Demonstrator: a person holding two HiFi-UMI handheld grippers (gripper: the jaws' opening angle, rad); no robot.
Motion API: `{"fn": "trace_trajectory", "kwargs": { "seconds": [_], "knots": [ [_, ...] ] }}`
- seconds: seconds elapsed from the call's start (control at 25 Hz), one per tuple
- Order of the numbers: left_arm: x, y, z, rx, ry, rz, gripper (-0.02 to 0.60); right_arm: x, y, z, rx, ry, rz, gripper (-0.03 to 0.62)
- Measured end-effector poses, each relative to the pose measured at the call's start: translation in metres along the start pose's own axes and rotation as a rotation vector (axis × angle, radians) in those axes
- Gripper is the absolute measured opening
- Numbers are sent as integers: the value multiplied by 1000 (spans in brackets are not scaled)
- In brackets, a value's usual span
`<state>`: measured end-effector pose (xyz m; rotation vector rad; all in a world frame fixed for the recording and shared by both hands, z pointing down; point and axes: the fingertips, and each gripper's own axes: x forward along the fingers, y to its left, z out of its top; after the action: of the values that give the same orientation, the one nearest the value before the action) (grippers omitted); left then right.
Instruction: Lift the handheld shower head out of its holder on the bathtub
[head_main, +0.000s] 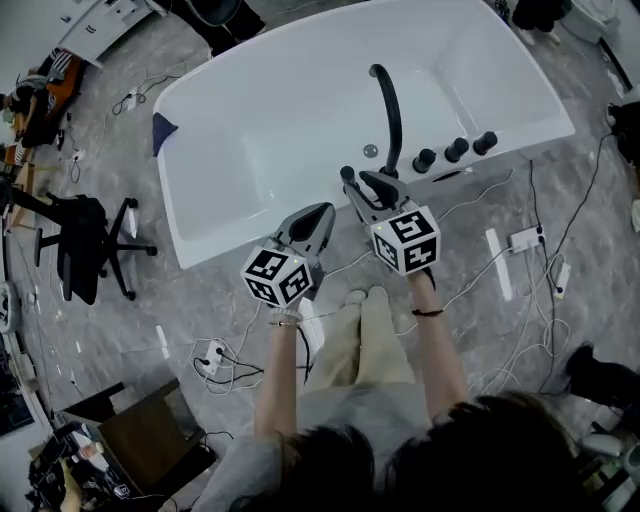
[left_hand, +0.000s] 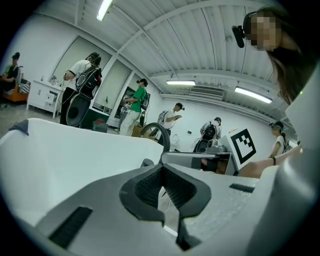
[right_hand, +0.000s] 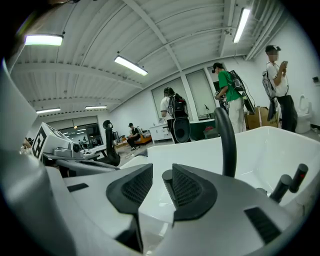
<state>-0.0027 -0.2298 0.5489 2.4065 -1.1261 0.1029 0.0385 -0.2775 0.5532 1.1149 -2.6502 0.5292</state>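
On the white bathtub's near rim (head_main: 520, 135) a black curved spout (head_main: 388, 105) rises, with three black upright fittings (head_main: 456, 150) in a row to its right. I cannot tell which of them is the handheld shower head. In the right gripper view the spout (right_hand: 227, 145) stands ahead and two of the fittings (right_hand: 290, 181) lie off to the right. My right gripper (head_main: 360, 180) hovers at the rim just left of the spout's base, its jaws open with a clear gap and nothing gripped. My left gripper (head_main: 318, 215) hangs lower left over the tub's edge, shut and empty.
A silver drain (head_main: 370, 151) sits inside the tub just beyond the right gripper. Cables and power strips (head_main: 525, 238) litter the marble floor around my feet. An office chair (head_main: 85, 240) stands to the left. Several people stand in the room's background.
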Motion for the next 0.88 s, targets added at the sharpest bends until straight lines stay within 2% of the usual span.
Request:
{"fn": "trace_trajectory", "kwargs": {
  "seconds": [0.48, 0.88],
  "knots": [
    [20, 32, -38, -42, 10, 28, 6, 39, -17, -58, -11, 99, 33, 167],
    [32, 59, -72, -46, 55, 45, 6, 65, -31, -80, 8, 101, 61, 196]
  ]
}}
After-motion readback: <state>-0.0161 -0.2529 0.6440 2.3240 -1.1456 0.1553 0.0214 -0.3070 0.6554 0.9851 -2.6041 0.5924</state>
